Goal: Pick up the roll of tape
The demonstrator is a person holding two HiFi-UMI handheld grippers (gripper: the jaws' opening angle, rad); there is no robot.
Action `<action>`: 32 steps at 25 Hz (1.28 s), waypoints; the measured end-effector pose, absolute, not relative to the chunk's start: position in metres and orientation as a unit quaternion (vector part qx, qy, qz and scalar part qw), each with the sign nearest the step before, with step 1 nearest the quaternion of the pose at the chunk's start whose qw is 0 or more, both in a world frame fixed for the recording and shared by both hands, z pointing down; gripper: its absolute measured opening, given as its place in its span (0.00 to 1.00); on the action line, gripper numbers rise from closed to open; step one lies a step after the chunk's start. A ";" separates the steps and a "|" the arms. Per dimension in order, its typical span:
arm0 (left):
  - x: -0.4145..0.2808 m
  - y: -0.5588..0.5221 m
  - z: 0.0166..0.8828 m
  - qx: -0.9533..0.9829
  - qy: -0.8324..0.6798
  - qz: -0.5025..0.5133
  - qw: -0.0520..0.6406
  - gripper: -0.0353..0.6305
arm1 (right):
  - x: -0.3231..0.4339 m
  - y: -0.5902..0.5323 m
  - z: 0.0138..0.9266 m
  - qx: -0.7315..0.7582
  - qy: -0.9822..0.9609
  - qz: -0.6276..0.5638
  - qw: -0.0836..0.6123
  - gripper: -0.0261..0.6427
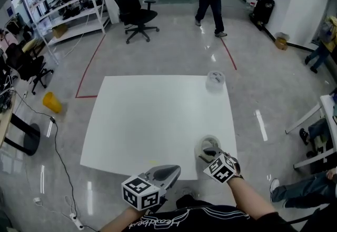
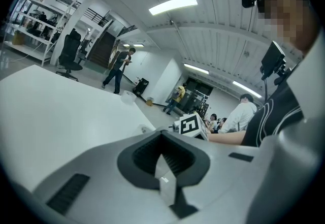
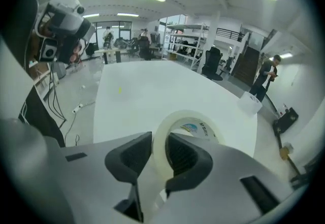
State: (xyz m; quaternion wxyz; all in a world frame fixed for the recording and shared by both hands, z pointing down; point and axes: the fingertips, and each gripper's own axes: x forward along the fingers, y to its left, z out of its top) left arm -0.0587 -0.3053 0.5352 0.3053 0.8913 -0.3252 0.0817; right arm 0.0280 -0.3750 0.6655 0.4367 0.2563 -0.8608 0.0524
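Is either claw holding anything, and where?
Right claw straddles the tape roll at its wall, one jaw inside; grip cannot be told. Left claw: nothing.

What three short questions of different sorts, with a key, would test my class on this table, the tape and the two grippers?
1. True or false: the roll of tape stands on edge at the far left corner of the table.
2. What is between the jaws of the right gripper? A: nothing. B: the wall of the tape ring. C: a cable.
3. Fill the gap: the jaws of the left gripper are ____, with nothing between them.

Key
1. False: it lies flat near the table's near right edge.
2. B: one jaw is inside the ring and one is outside.
3. Together.
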 end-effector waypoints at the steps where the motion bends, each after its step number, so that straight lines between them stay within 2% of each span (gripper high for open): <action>1: -0.058 -0.304 0.534 0.893 -0.323 0.082 0.303 0.06 | 0.026 -0.373 0.661 0.261 -0.867 0.064 0.420 0.19; 4: -0.053 -0.298 0.526 0.898 -0.318 0.080 0.293 0.06 | 0.022 -0.363 0.637 0.274 -0.887 0.097 0.360 0.19; 10: -0.046 -0.281 0.502 0.910 -0.310 0.073 0.265 0.06 | 0.010 -0.319 0.556 0.263 -0.933 0.148 0.196 0.19; 16: -0.043 -0.266 0.470 0.921 -0.306 0.056 0.233 0.06 | 0.015 -0.280 0.482 0.260 -0.947 0.170 0.079 0.19; 23: -0.038 -0.245 0.442 0.930 -0.303 0.039 0.205 0.06 | 0.028 -0.248 0.427 0.260 -0.950 0.171 -0.006 0.19; 32: -0.035 -0.231 0.428 0.936 -0.296 0.035 0.189 0.06 | 0.034 -0.236 0.417 0.276 -0.945 0.172 -0.029 0.19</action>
